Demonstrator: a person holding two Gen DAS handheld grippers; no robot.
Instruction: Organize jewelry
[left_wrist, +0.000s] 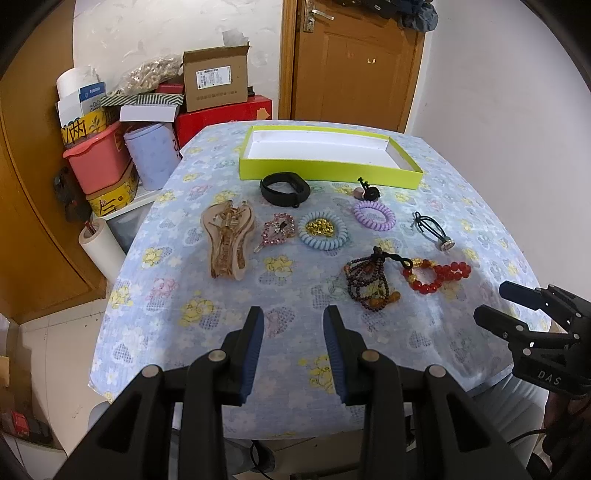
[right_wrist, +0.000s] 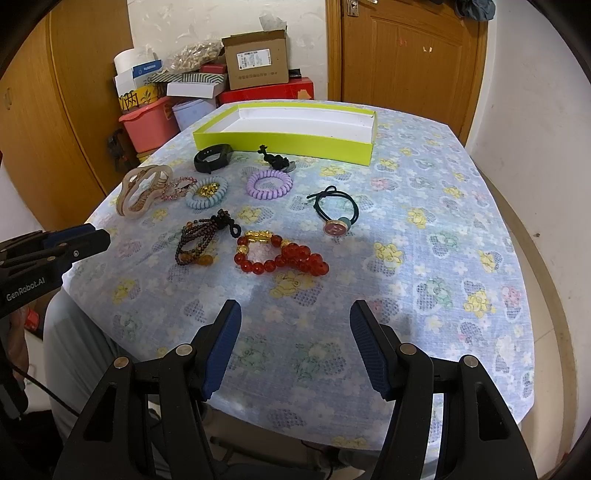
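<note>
An empty lime-green tray (left_wrist: 328, 171) (right_wrist: 280, 146) stands at the table's far side. In front of it lie a black band (left_wrist: 284, 187), a beige hair claw (left_wrist: 227, 238), a pink rhinestone clip (left_wrist: 279, 229), a blue coil tie holding gold beads (left_wrist: 322, 230), a purple coil tie (left_wrist: 373, 215), a black hair tie with a round charm (right_wrist: 334, 212), a dark bead bracelet (right_wrist: 201, 243) and a red bead bracelet (right_wrist: 280, 254). My left gripper (left_wrist: 293, 332) is open and empty over the near table. My right gripper (right_wrist: 295, 325) is open and empty, nearest the red bracelet.
The table has a blue flowered cloth (right_wrist: 443, 240). Boxes, a pink tub (left_wrist: 98, 158) and paper rolls are stacked off the table's left side. A wooden door (left_wrist: 354, 62) stands behind. A small black clip with a round bead (left_wrist: 367, 190) lies by the tray.
</note>
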